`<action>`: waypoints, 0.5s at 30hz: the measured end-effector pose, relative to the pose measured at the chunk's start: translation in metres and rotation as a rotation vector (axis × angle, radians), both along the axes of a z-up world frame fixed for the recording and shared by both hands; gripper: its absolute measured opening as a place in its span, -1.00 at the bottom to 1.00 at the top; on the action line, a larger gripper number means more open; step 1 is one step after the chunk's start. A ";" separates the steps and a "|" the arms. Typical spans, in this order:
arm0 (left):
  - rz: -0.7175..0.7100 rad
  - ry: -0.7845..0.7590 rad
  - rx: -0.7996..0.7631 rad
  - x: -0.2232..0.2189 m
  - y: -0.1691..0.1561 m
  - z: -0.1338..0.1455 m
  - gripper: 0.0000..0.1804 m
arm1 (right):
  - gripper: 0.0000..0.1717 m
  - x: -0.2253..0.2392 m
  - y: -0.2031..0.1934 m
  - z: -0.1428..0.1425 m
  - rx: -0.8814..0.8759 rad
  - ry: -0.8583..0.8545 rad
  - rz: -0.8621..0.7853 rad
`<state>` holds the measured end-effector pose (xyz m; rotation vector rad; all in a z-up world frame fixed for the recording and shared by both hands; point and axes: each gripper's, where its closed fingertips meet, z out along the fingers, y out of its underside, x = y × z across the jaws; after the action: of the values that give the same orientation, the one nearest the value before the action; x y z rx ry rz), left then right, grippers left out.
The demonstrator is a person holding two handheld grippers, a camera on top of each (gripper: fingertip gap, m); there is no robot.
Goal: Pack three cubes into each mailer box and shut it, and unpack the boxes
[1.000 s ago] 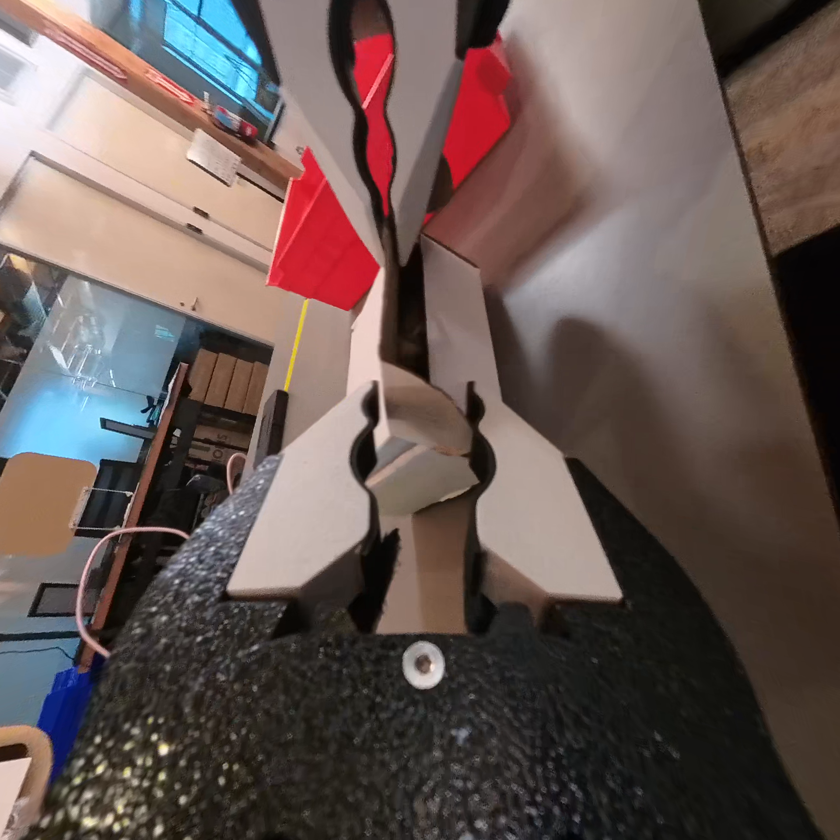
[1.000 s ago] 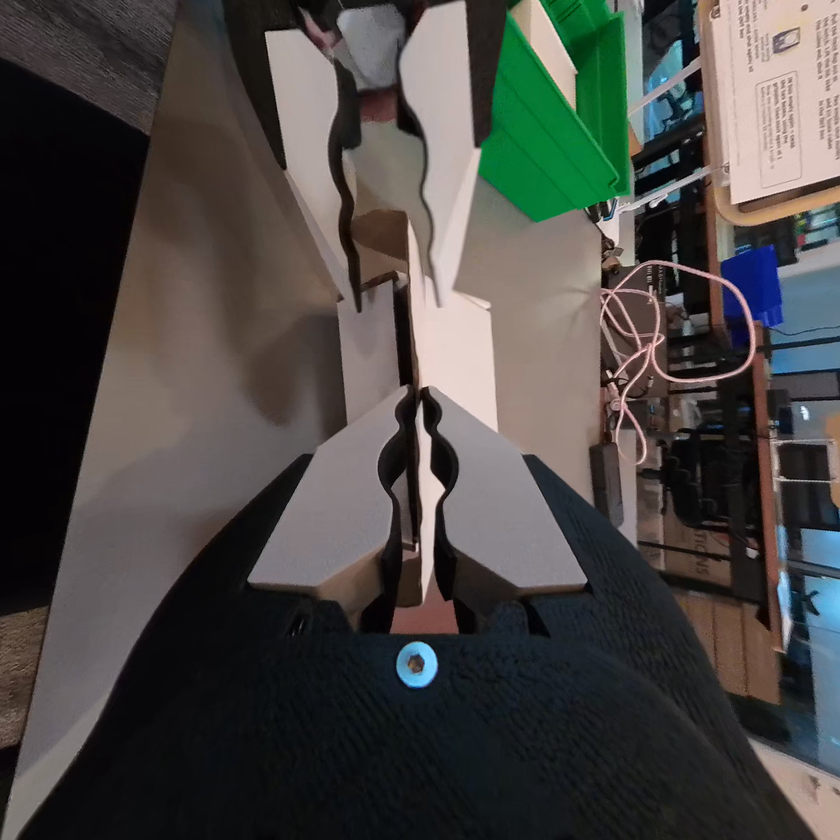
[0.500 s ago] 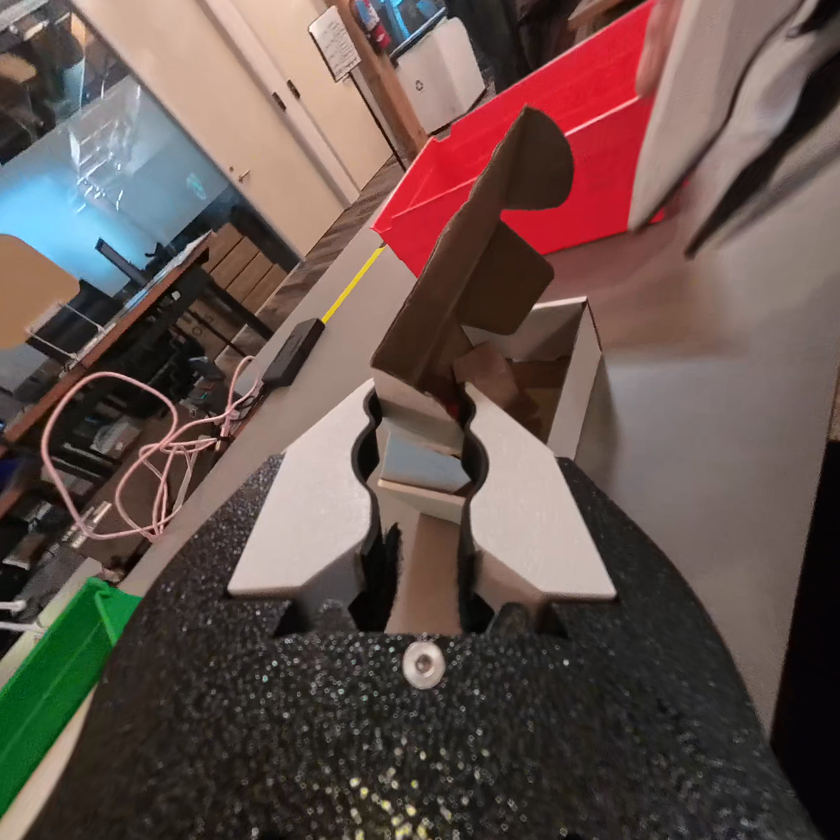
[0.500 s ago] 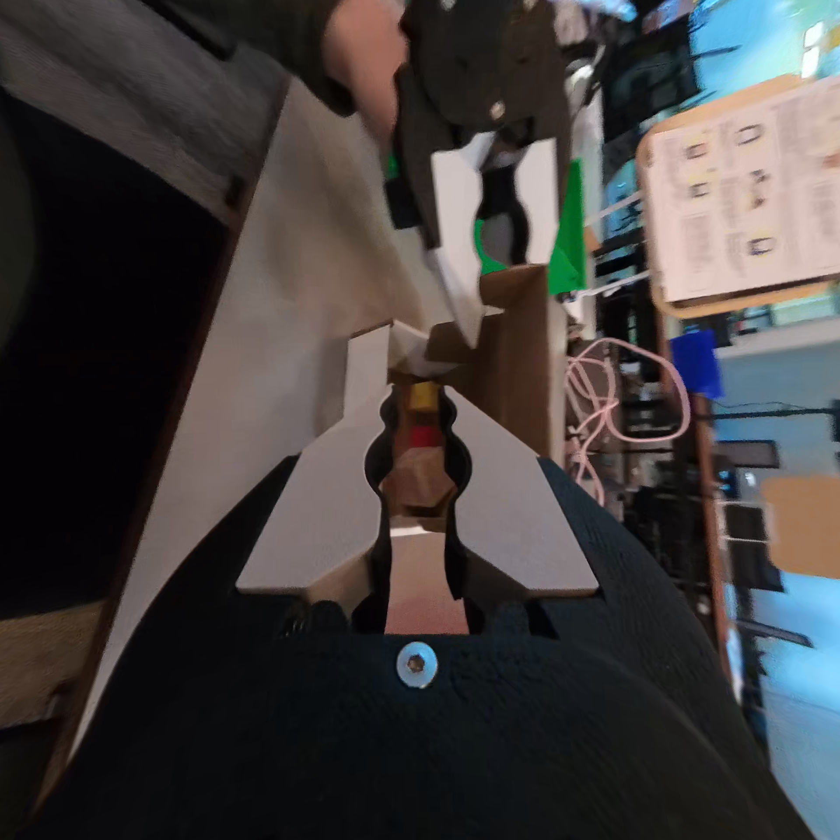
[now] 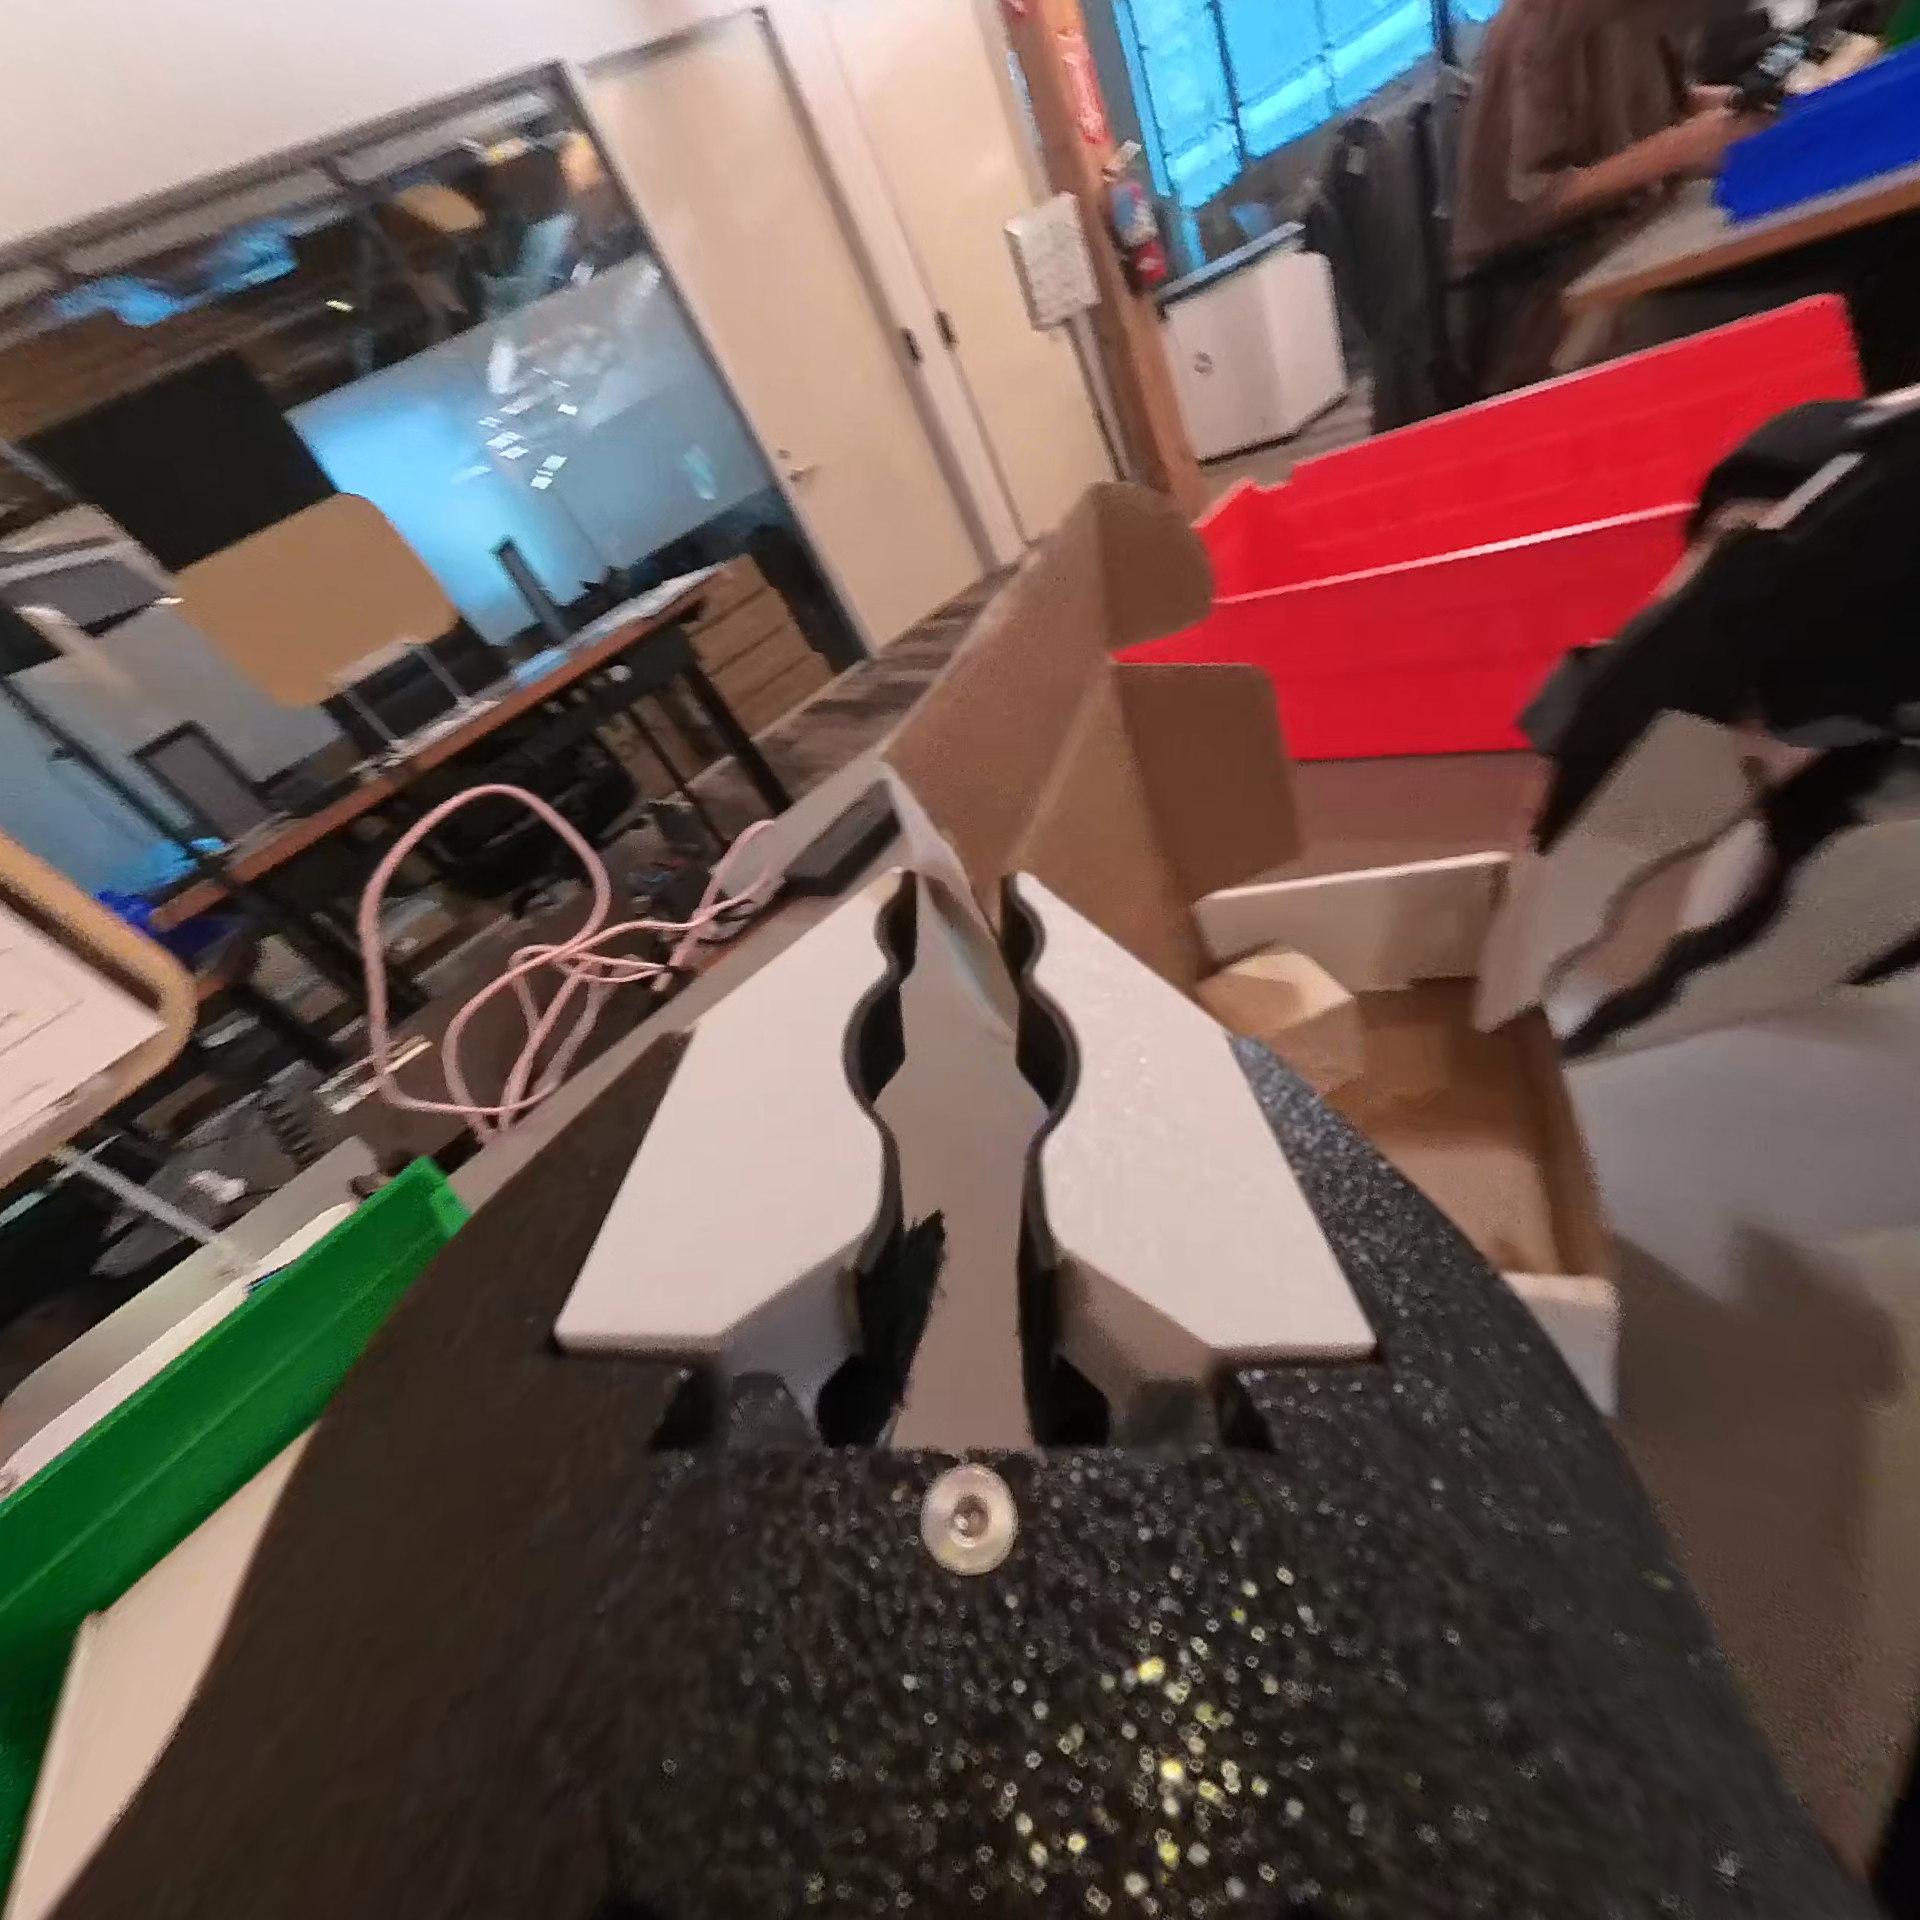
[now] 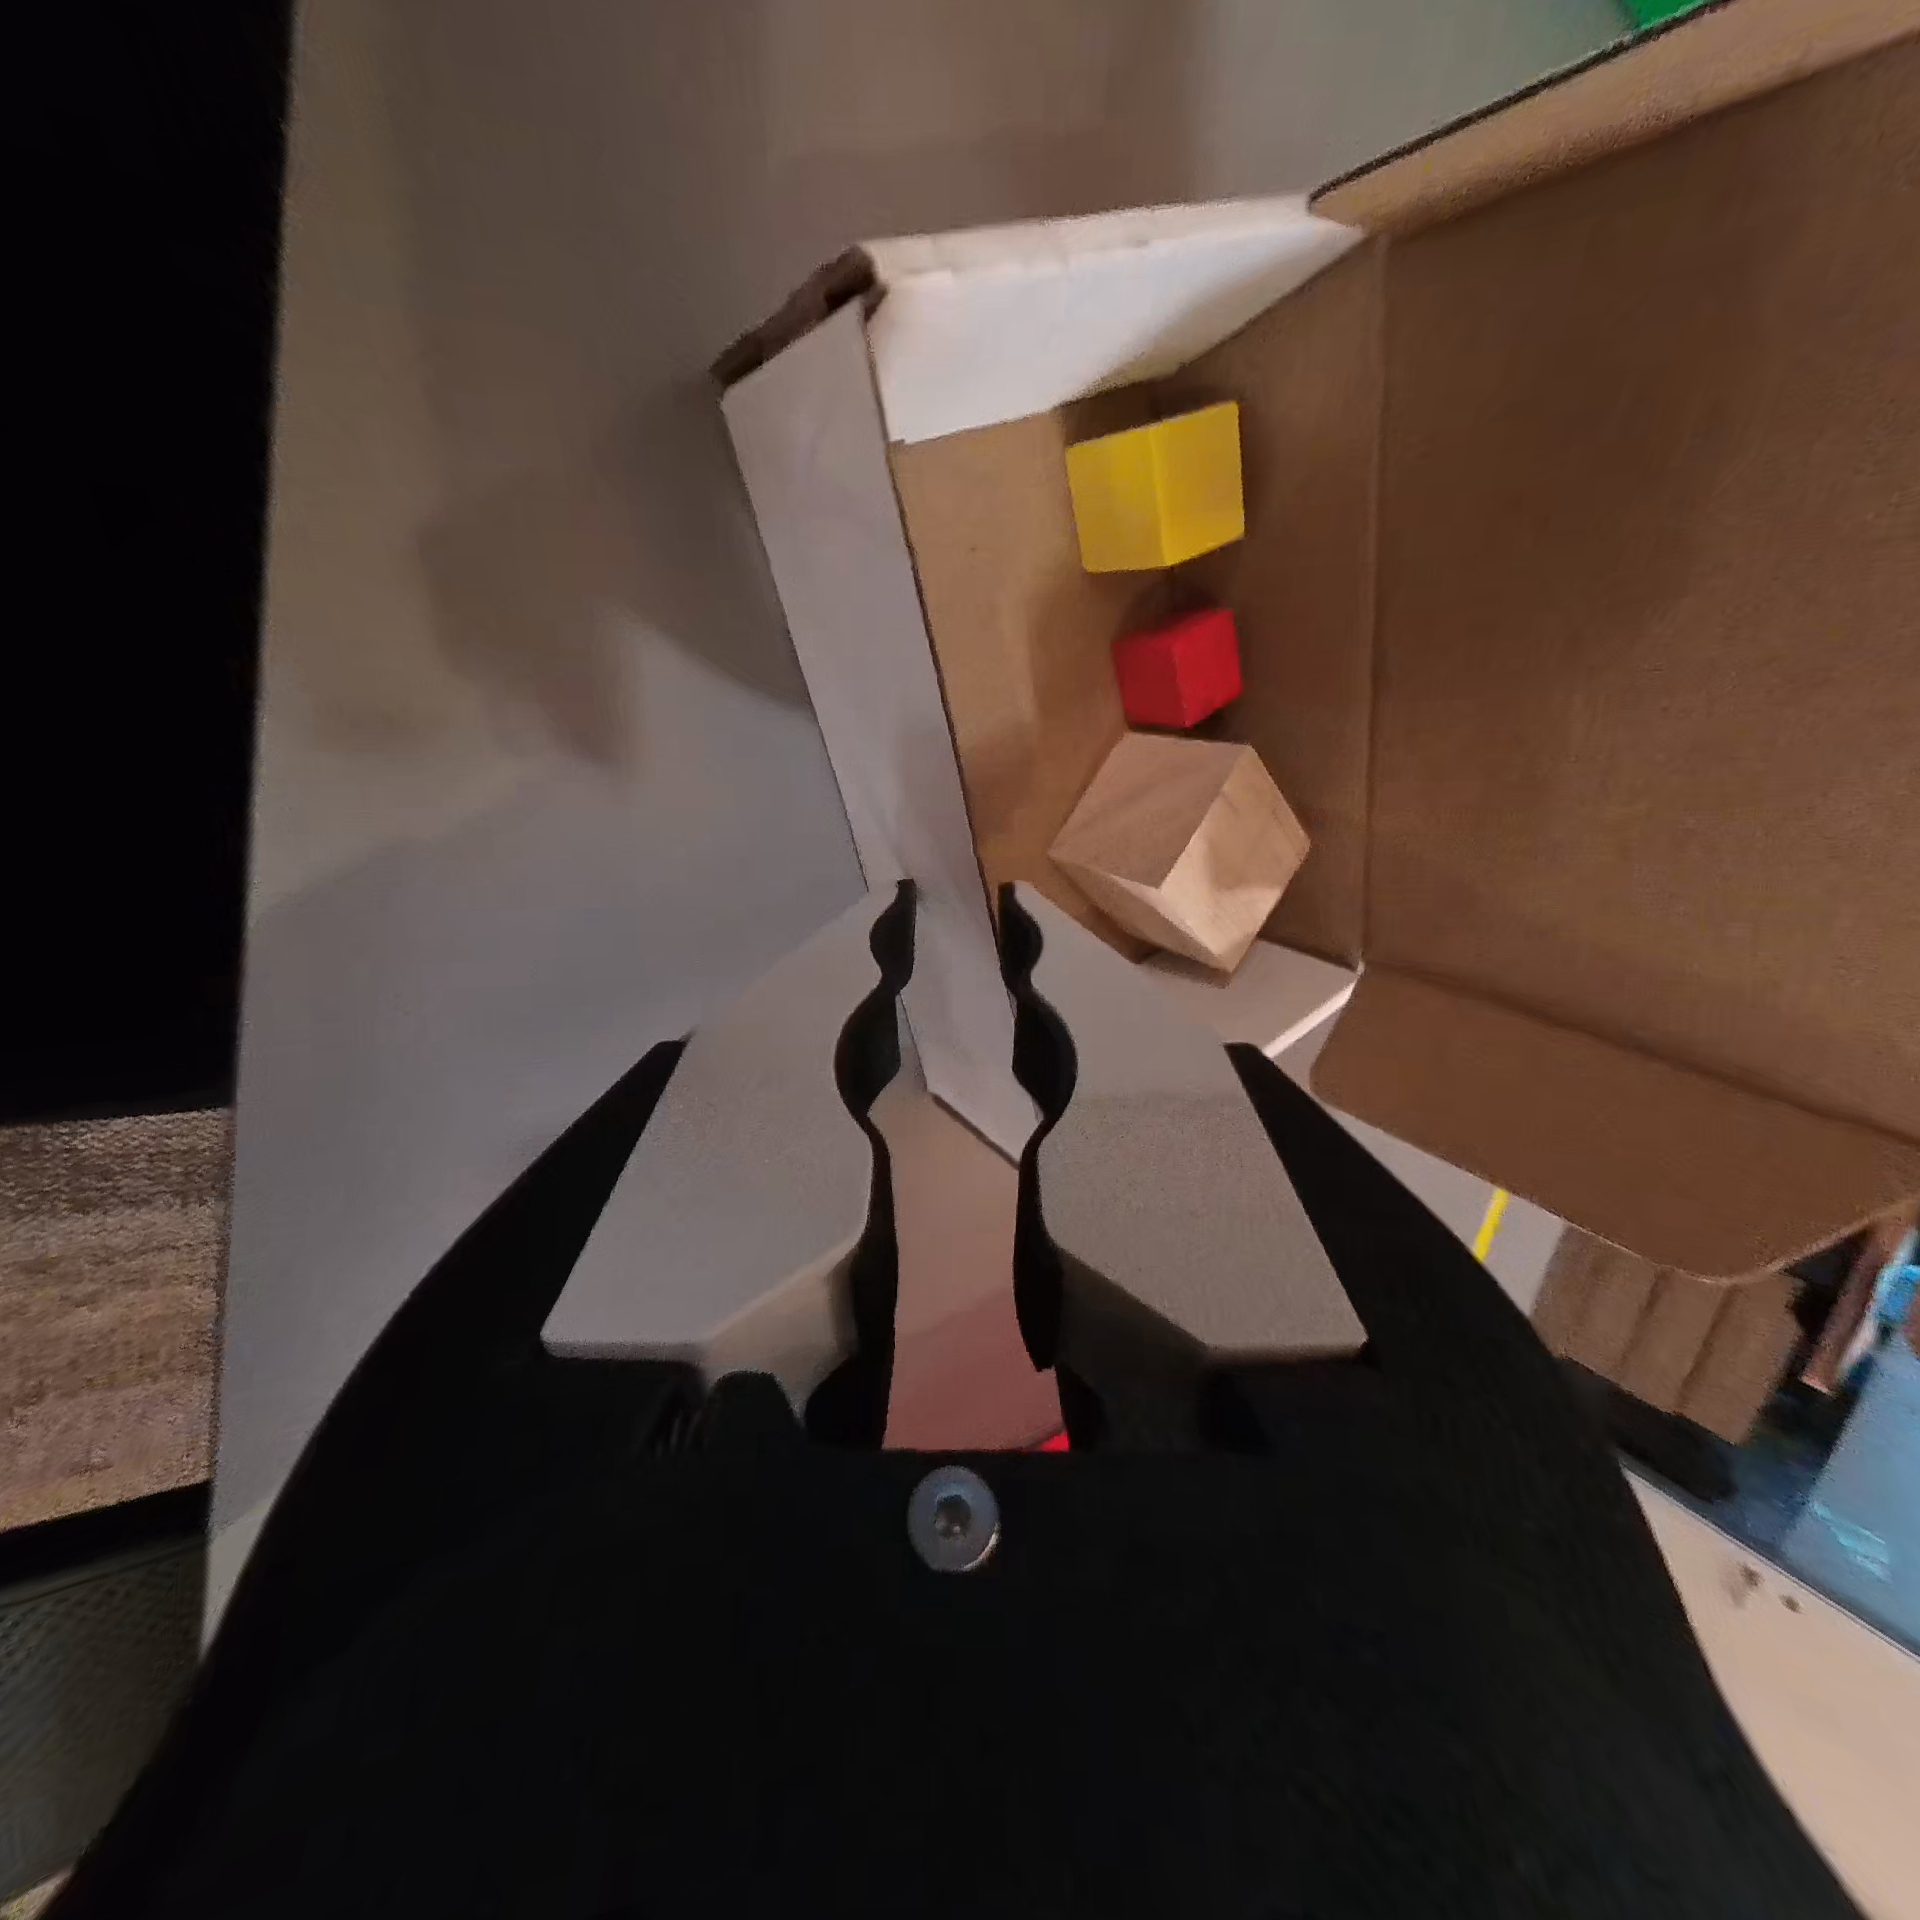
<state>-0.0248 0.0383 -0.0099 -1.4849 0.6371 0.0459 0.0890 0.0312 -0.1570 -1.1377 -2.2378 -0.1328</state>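
Note:
A white mailer box (image 6: 831, 582) with a brown inside lies open on the grey table (image 6: 468, 831). In it lie a yellow cube (image 6: 1158, 483), a red cube (image 6: 1179, 665) and a plain wooden cube (image 6: 1179, 847). Its lid (image 6: 1621, 582) stands swung back. My right gripper (image 6: 956, 899) is shut on the box's white front wall. In the left wrist view the lid (image 5: 1049, 707) rises just past my left gripper (image 5: 961, 883), which is shut on the lid's white edge. That view also shows the wooden cube (image 5: 1278, 997) and the right gripper (image 5: 1621, 935) at the box's far wall.
A red bin (image 5: 1455, 603) stands behind the box. A green bin (image 5: 208, 1403) stands at the left table edge. A pink cable (image 5: 499, 966) hangs beyond the table. A person (image 5: 1558, 135) stands at a far desk. About 20 centimeters separates my left fingertips from my right.
The shut box held between both grippers has been opened: the lid swung up and back, and the cubes came into sight. My left jaws narrowed on the lid's edge; the right stayed on the wall.

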 end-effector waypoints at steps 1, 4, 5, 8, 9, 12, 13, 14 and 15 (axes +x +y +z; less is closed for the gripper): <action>0.029 -0.014 0.019 -0.008 0.003 0.002 -0.84 | -0.85 0.001 -0.003 0.000 -0.021 0.000 0.002; 0.085 -0.035 -0.030 -0.022 0.014 -0.011 -0.75 | -0.87 0.003 -0.011 0.000 -0.059 -0.009 0.007; 0.106 -0.031 -0.050 -0.025 0.018 -0.017 -0.75 | -0.87 0.004 -0.012 0.000 -0.067 -0.014 0.004; 0.177 0.016 -0.172 -0.035 0.028 -0.043 -0.93 | -0.88 0.008 -0.015 0.000 -0.096 -0.022 0.002; 0.201 0.032 -0.204 -0.038 0.030 -0.051 -1.00 | -0.88 0.009 -0.015 0.000 -0.102 -0.026 -0.001; 0.207 0.030 -0.226 -0.039 0.034 -0.059 -1.00 | -0.88 0.013 -0.015 0.000 -0.123 -0.026 -0.007; 0.204 0.020 -0.226 -0.039 0.034 -0.058 -1.00 | -0.88 0.014 -0.015 0.000 -0.132 -0.024 -0.012; 0.204 0.012 -0.211 -0.038 0.034 -0.055 -1.00 | -0.88 0.014 -0.015 0.000 -0.138 -0.024 -0.013; 0.202 0.007 -0.184 -0.037 0.033 -0.049 -0.99 | -0.88 0.014 -0.015 0.000 -0.140 -0.023 -0.015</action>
<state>-0.0623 0.0709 -0.0588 -1.7245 0.5048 0.1518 0.1030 0.0159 -0.1571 -1.2320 -2.2888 0.0047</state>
